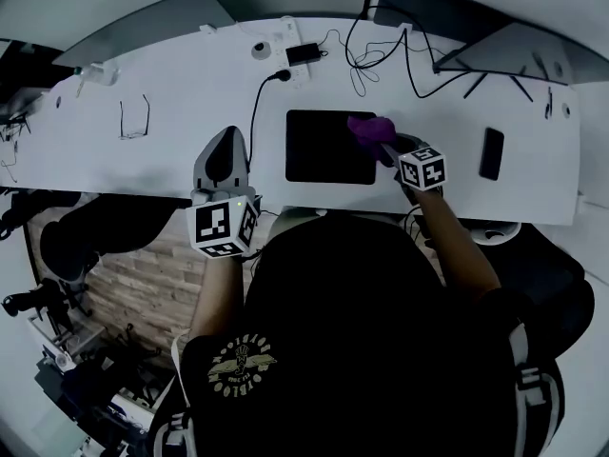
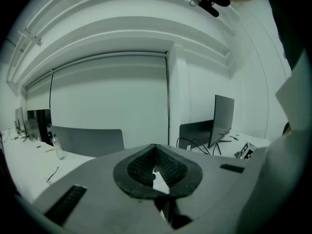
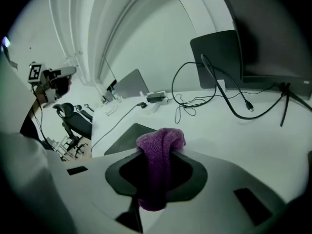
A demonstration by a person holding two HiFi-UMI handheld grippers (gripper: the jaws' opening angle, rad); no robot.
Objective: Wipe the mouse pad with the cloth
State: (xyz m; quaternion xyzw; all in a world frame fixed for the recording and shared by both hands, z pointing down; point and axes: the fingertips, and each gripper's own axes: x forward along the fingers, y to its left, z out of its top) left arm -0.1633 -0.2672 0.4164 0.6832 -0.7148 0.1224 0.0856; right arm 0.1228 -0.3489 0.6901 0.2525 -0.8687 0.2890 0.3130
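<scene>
A black square mouse pad (image 1: 328,147) lies flat on the white desk (image 1: 181,112), in front of me. My right gripper (image 1: 379,141) is shut on a purple cloth (image 1: 369,130) at the pad's right edge. In the right gripper view the cloth (image 3: 159,160) is bunched between the jaws, with the mouse pad (image 3: 130,136) below and to the left. My left gripper (image 1: 222,156) hovers near the desk's front edge, left of the pad. In its own view the left gripper (image 2: 155,168) has its jaws together with nothing between them.
A black phone (image 1: 491,153) lies right of the pad. Glasses (image 1: 133,118) sit on the desk's left part. A power strip with black cables (image 1: 357,50) runs along the back. Monitors (image 1: 514,50) stand at the far edge. An office chair (image 3: 73,120) stands left of the desk.
</scene>
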